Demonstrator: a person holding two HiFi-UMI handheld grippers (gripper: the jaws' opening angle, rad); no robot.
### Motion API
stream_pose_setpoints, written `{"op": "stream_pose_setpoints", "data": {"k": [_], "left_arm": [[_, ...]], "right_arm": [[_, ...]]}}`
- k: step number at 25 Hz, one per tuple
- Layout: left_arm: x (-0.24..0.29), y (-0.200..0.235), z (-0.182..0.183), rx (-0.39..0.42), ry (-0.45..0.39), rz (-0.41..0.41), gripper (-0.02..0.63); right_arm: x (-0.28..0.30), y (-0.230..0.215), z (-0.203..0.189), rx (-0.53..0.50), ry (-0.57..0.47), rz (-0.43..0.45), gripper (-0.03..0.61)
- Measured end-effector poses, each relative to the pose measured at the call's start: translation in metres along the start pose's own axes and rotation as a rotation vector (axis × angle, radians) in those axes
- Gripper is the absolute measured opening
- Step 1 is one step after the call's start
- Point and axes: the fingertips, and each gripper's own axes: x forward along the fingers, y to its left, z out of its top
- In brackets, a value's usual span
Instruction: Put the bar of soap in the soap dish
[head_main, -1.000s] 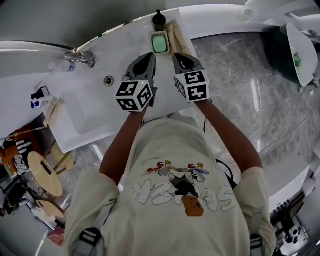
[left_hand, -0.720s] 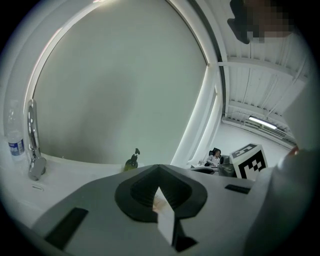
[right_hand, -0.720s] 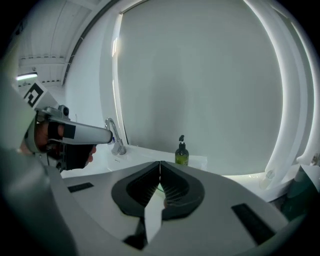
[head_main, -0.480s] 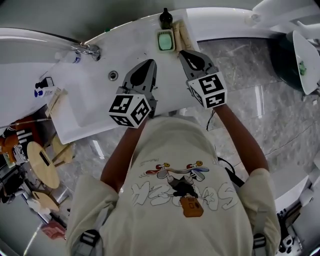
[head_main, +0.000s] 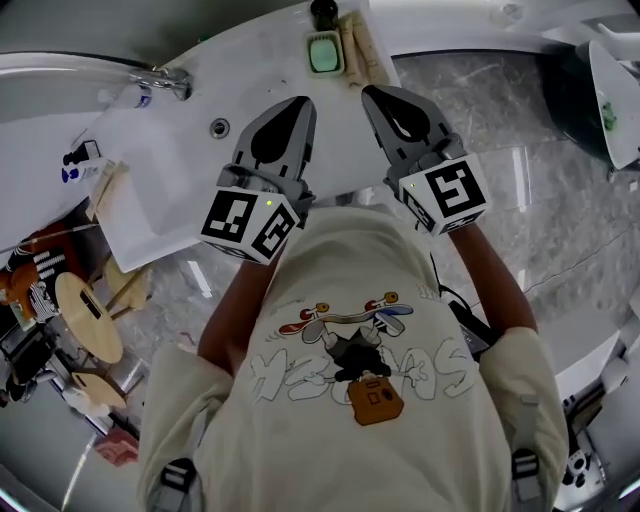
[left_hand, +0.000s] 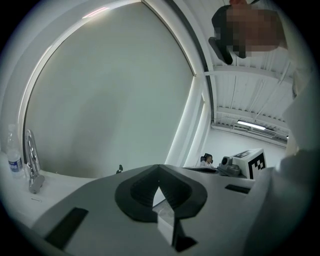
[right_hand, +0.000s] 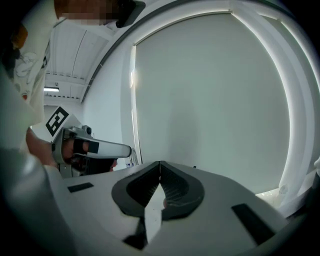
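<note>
Head view: since a second ago both grippers have risen and pulled back. Left gripper and right gripper are clenched and empty. The green soap lies in the soap dish, ahead of both tips and well apart. Task looks done.

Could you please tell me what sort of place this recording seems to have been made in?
Most likely a bathroom: a white washbasin with a chrome tap and a drain, a green bar of soap lying in a soap dish on its rim, and a marble-look floor.
</note>
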Motion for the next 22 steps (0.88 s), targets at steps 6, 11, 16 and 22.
{"op": "stream_pose_setpoints", "data": {"k": [6,11,16,22], "left_arm": [[-0.016,-0.013,-0.007,-0.020,0.015,-0.026,0.008],[-0.020,-0.023,-0.016,-0.027,0.017,-0.032,0.008],[-0.024,-0.026,-0.025,-0.029,0.033,-0.047,0.009],[-0.028,-0.026,-0.030,-0.030,0.034,-0.038,0.008]], "right_arm": [[-0.017,0.022,0.015,-0.028,-0.036,0.044,0.008],[-0.027,0.037,0.030,-0.033,-0.051,0.095,0.006],[-0.030,0.046,0.030,-0.094,-0.039,0.071,0.006],[-0.026,0.049,0.023,-0.045,-0.065,0.058,0.006]]}}
